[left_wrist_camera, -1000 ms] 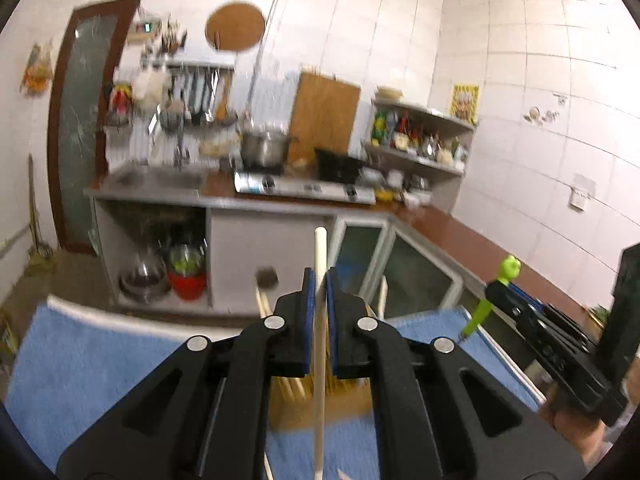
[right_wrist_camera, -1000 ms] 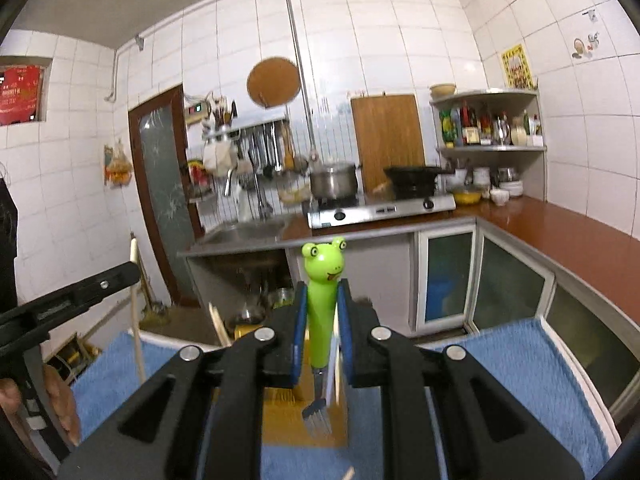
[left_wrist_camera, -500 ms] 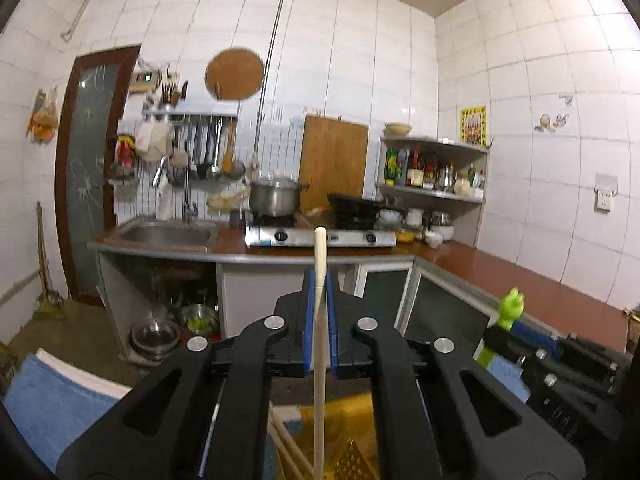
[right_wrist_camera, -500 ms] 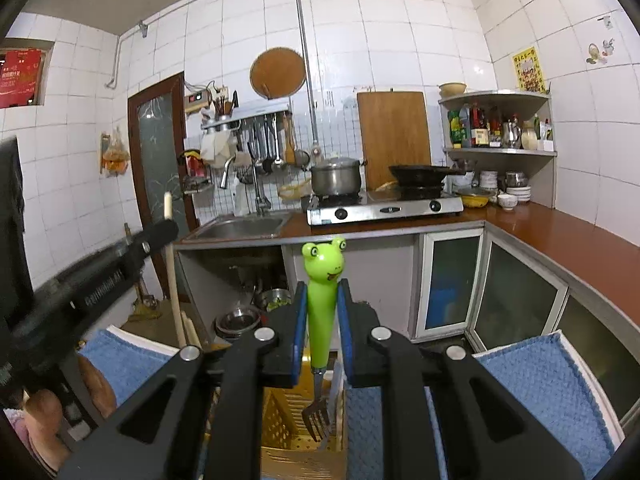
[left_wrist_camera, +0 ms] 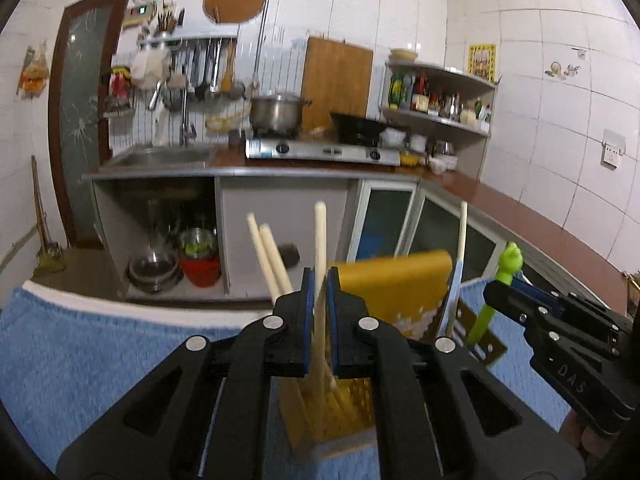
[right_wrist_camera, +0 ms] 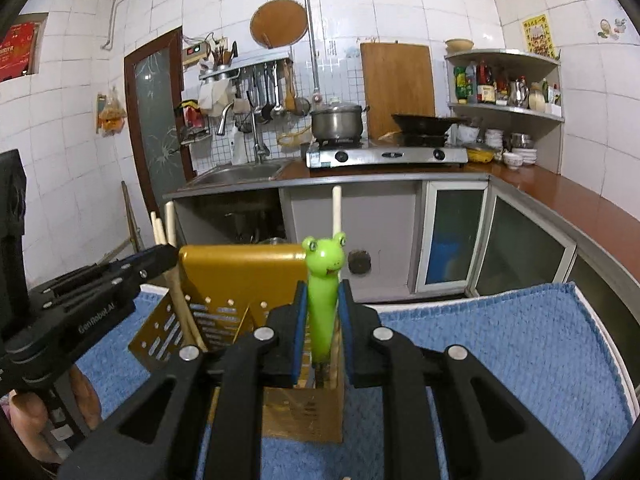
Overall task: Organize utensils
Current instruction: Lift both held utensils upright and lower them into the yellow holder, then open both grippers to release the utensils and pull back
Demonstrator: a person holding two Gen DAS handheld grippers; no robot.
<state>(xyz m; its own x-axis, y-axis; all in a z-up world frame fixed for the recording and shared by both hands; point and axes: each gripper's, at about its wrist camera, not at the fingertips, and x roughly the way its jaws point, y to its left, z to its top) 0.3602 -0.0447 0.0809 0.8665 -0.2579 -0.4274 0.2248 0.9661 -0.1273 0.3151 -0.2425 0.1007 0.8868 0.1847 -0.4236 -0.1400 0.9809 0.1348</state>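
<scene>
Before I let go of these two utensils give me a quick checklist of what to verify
1. Left gripper shut on the chopstick: ok.
2. Right gripper shut on the frog fork: ok.
3. Chopstick's lower end inside the yellow holder: ok, it runs down into it.
4. Fork's tines inside the holder: cannot tell, the fingers hide them.
5. Holder upright on the blue towel: ok.
6. Grippers apart from each other: ok.
</scene>
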